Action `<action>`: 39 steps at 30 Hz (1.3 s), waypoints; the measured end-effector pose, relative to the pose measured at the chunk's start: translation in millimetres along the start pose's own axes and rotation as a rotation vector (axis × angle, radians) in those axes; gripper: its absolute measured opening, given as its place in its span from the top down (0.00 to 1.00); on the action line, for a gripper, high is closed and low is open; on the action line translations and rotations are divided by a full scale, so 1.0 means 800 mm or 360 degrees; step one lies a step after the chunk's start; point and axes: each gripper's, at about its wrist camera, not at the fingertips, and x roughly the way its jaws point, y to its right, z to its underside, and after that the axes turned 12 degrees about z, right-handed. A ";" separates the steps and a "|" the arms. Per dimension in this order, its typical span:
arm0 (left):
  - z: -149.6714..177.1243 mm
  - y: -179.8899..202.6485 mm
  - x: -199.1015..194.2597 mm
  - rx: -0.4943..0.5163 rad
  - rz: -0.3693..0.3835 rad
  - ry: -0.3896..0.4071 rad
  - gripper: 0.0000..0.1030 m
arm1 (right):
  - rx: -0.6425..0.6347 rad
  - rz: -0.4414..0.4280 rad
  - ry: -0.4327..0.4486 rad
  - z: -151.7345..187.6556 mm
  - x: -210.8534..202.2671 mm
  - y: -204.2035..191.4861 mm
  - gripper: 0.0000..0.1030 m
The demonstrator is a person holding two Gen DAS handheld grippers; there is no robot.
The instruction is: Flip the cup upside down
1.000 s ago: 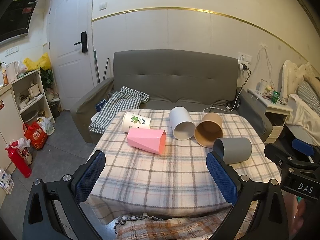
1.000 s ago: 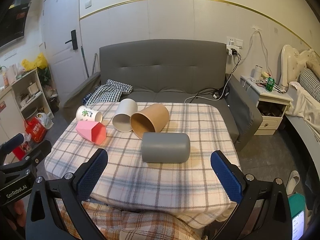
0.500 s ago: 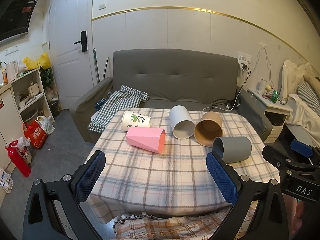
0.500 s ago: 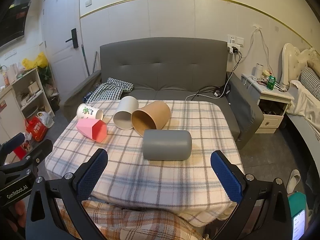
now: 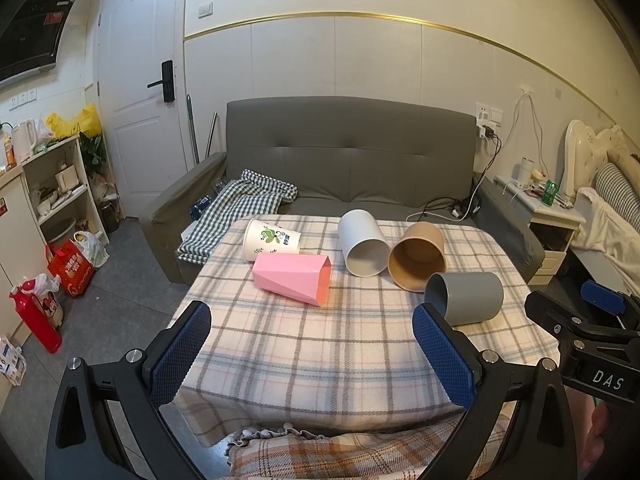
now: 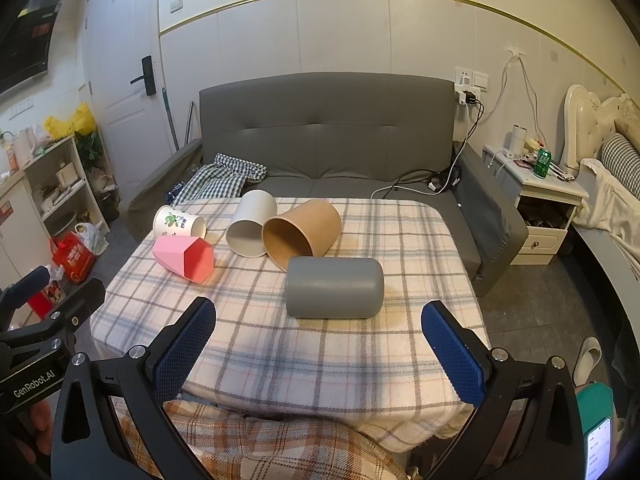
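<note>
Several cups lie on their sides on the plaid table (image 5: 320,352): a printed white paper cup (image 5: 272,239), a pink faceted cup (image 5: 292,278), a white cup (image 5: 363,247), a brown cup (image 5: 417,261) and a grey cup (image 5: 466,297). In the right wrist view the grey cup (image 6: 334,287) lies nearest, with the brown cup (image 6: 302,233), white cup (image 6: 251,229), pink cup (image 6: 184,259) and paper cup (image 6: 178,222) behind. My left gripper (image 5: 312,356) is open and empty over the table's near edge. My right gripper (image 6: 318,354) is open and empty, short of the grey cup.
A grey sofa (image 5: 348,160) with a checked cloth (image 5: 240,208) stands behind the table. A nightstand (image 6: 548,208) and a bed are at the right. Shelves, bags and a red bottle (image 5: 34,316) are at the left. A plaid blanket (image 5: 340,456) lies at the near edge.
Both grippers have shifted slightly; the views barely differ. No cup has moved.
</note>
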 end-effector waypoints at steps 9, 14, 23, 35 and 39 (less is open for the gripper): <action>0.001 0.002 0.000 0.0001 0.0003 -0.0007 0.00 | 0.0001 0.0000 -0.0006 0.002 -0.001 0.000 0.00; 0.011 0.012 0.002 0.0010 0.0007 -0.0011 0.00 | 0.0012 0.0007 -0.0012 0.005 -0.002 0.004 0.00; -0.003 0.031 0.030 0.0040 0.0085 -0.0112 0.00 | 0.0051 0.0045 -0.0066 -0.006 0.004 0.026 0.00; -0.054 0.078 0.137 0.0189 0.0251 -0.0311 0.00 | 0.0141 0.0099 -0.0211 -0.033 0.076 0.066 0.00; -0.068 0.098 0.189 0.0261 0.0295 -0.0388 0.00 | 0.0157 0.0133 -0.0225 -0.058 0.115 0.086 0.00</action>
